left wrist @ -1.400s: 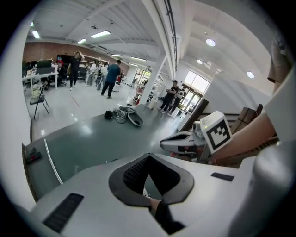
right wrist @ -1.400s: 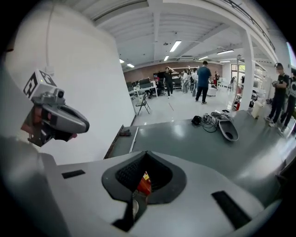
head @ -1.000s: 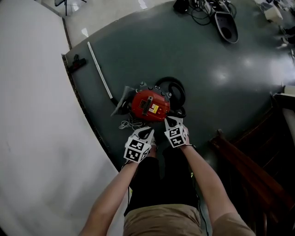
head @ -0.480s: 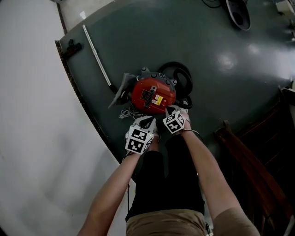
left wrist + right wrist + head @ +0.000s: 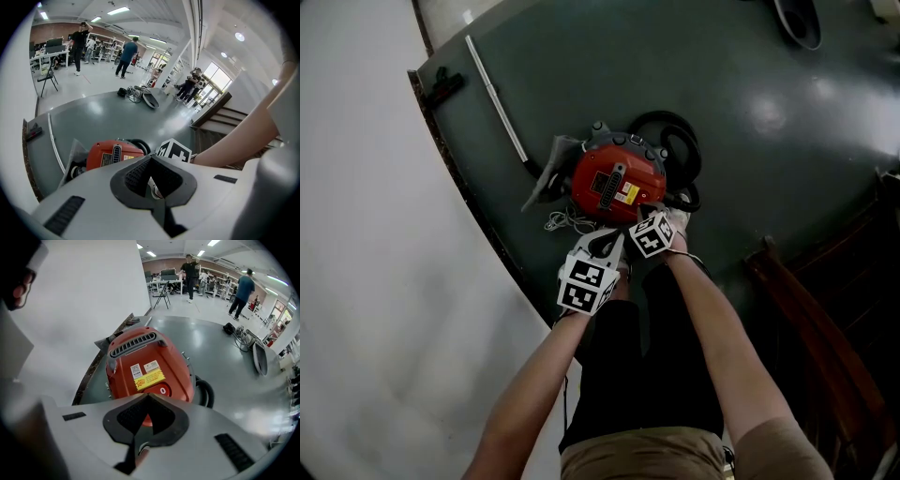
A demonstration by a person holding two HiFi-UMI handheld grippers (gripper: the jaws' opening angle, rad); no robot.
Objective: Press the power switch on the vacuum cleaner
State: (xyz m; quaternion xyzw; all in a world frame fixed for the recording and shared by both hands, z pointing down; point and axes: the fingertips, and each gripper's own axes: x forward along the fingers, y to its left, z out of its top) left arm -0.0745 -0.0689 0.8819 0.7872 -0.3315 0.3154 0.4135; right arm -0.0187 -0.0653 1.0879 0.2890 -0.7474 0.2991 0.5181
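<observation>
The red vacuum cleaner (image 5: 617, 183) sits on the dark floor with its black hose (image 5: 680, 141) coiled behind it. In the right gripper view its red body (image 5: 145, 364) fills the middle, and a round red power switch (image 5: 163, 391) marked "0" lies just below a yellow label. My right gripper (image 5: 148, 396) is shut, tips just short of that switch; in the head view it (image 5: 649, 216) reaches the vacuum's near edge. My left gripper (image 5: 612, 241) is shut and empty, held beside the right one, with the vacuum (image 5: 115, 153) ahead of it.
A white wand (image 5: 497, 98) runs from the grey floor nozzle (image 5: 546, 180) toward the back left. A white cord (image 5: 564, 222) lies by the vacuum. A white wall (image 5: 384, 281) borders the left, dark wooden stairs (image 5: 811, 319) the right. People stand far off.
Both grippers have moved forward toward the vacuum. The right one now reaches its near edge by the switch, and the left one has closed up beside it.
</observation>
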